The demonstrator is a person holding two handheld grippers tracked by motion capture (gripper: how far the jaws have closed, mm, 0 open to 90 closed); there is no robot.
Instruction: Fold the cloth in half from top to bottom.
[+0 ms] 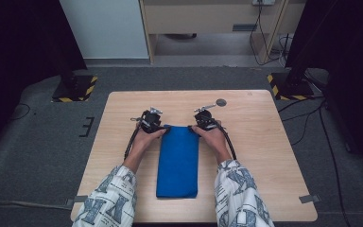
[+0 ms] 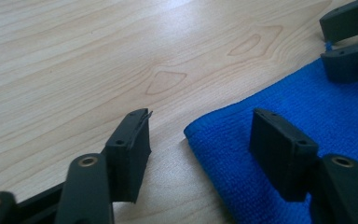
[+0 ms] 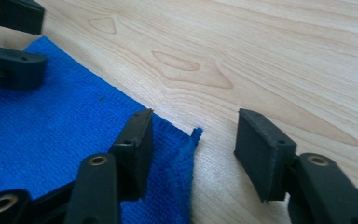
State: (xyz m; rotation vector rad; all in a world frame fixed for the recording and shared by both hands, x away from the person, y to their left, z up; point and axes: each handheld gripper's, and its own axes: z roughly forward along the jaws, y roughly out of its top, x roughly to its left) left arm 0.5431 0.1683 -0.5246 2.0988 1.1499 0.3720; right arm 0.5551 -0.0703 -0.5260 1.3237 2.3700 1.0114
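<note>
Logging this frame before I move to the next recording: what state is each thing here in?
blue cloth: folded into a long strip, lying flat on the wooden table, not gripped.
left claw: open, jaws straddling the cloth's far left corner.
right claw: open, jaws straddling the cloth's far right corner, which curls up slightly.

In front of me is a light wood-grain table (image 1: 260, 142). A folded blue cloth (image 1: 178, 161) lies flat on it (long side running away from me), near the middle. A small dark round spot (image 1: 221, 102) sits toward the far edge.
</note>
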